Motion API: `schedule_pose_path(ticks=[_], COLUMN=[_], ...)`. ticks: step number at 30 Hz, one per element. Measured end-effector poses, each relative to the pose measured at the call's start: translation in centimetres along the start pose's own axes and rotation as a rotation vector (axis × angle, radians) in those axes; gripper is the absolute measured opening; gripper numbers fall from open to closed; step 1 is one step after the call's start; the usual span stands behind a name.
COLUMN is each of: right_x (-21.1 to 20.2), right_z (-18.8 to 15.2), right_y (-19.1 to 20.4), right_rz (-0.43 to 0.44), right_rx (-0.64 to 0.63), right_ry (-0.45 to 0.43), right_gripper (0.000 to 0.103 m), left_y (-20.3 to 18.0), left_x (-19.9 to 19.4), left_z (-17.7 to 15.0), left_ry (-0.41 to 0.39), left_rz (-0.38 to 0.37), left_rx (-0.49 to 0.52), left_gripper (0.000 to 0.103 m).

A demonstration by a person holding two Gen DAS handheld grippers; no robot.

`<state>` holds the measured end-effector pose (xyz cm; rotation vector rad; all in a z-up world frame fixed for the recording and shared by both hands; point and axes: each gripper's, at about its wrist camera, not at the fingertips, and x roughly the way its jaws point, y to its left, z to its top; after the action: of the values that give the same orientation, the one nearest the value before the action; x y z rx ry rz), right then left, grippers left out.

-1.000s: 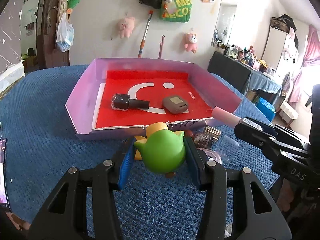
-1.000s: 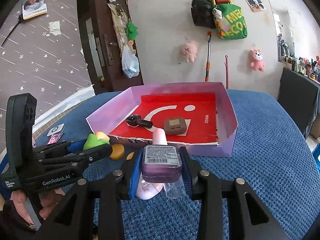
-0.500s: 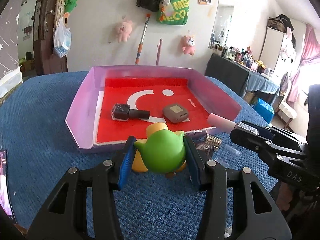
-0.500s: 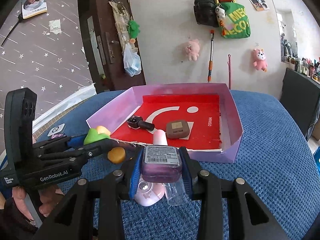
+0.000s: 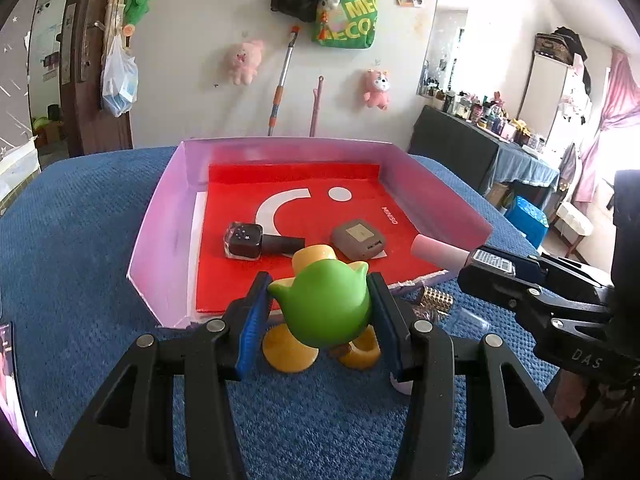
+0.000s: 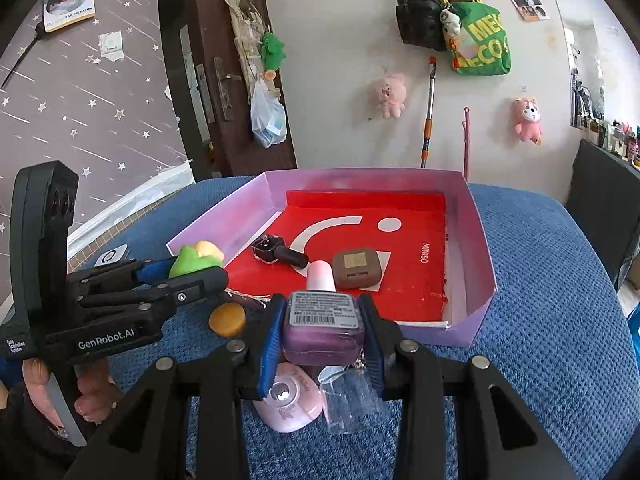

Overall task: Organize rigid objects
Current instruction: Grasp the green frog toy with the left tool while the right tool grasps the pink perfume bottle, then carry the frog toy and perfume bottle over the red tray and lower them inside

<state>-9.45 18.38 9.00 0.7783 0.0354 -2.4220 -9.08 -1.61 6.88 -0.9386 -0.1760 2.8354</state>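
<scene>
Left tongs [image 5: 320,304] are clamped on a green duck toy [image 5: 326,308], its body squeezed between the blue pads, its orange feet hanging just above the blue textured surface [image 5: 80,240] at the near edge of the pink tray [image 5: 160,240]. On the side of these tongs, as the right wrist view shows them [image 6: 216,276], white lettering reads "GenRobot.AI".

Right tongs [image 6: 320,320] are closed on a purple nail polish bottle [image 6: 322,330] with a pale pink cap; the bottle's base faces the camera and carries a grey label with a barcode, its small print too fine to read. In the left wrist view these tongs [image 5: 464,270] show the letters "DAS" on their body, and the pink cap points over the tray's near right corner.

Inside the tray lies a red liner [image 6: 400,220] with a white arc and dot and the word "MINISO" along its right side. On it rest a dark nail polish bottle [image 5: 256,242] lying on its side and, apart from it to the right, a small brown case [image 5: 358,239].

Below the right tongs, on the surface, sit a pink oval gadget [image 6: 288,404] and a clear plastic piece [image 6: 348,398] just beside it. A green bag [image 6: 482,40] on the wall shows the partial letters "MEG" and "ECOS".
</scene>
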Motion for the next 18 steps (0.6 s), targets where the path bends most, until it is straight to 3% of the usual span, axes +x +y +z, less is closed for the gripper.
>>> schedule_pose_path(ticks=[10,18], right_x=[1.7,4.0], right_z=[1.7,3.0], right_y=[-0.2,-0.7], right_rz=[0.025,0.055], right_rx=[-0.029,-0.031], right_ry=[0.039,0.107], right_gripper=[0.038,0.038], left_y=[0.8,2.0], left_x=[1.9,4.2], left_z=[1.1,1.5], left_ry=[0.039,0.117], left_rz=[-0.001,-0.004], left_rx=[0.003,-0.015], left_gripper=[0.046,0.046])
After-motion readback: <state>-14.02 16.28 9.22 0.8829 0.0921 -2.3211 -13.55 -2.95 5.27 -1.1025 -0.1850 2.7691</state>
